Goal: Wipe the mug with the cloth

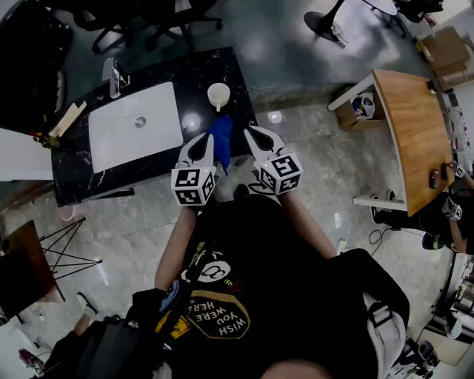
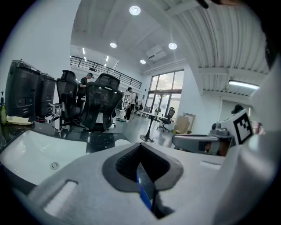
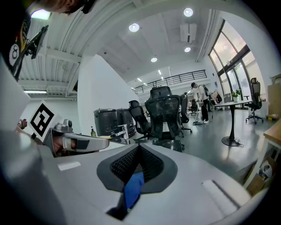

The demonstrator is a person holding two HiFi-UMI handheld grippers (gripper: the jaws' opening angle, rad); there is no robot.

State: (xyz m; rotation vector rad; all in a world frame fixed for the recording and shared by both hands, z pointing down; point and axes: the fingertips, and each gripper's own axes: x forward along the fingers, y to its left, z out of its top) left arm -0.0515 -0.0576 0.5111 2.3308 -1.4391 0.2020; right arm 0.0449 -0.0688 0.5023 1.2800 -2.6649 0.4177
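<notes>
A white mug stands upright on the black counter, right of the sink. The blue cloth lies at the counter's front edge and hangs over it. My left gripper hovers just left of the cloth, my right gripper just right of it, both over the counter's front edge. In the left gripper view the jaws are shut, with a sliver of the blue cloth showing through the slit below them. The right gripper is shut too, and the cloth shows beneath it. Neither grips the cloth.
A white sink with a faucet fills the counter's left half. A wooden-handled tool lies at its left end. A wooden table stands to the right, office chairs behind the counter.
</notes>
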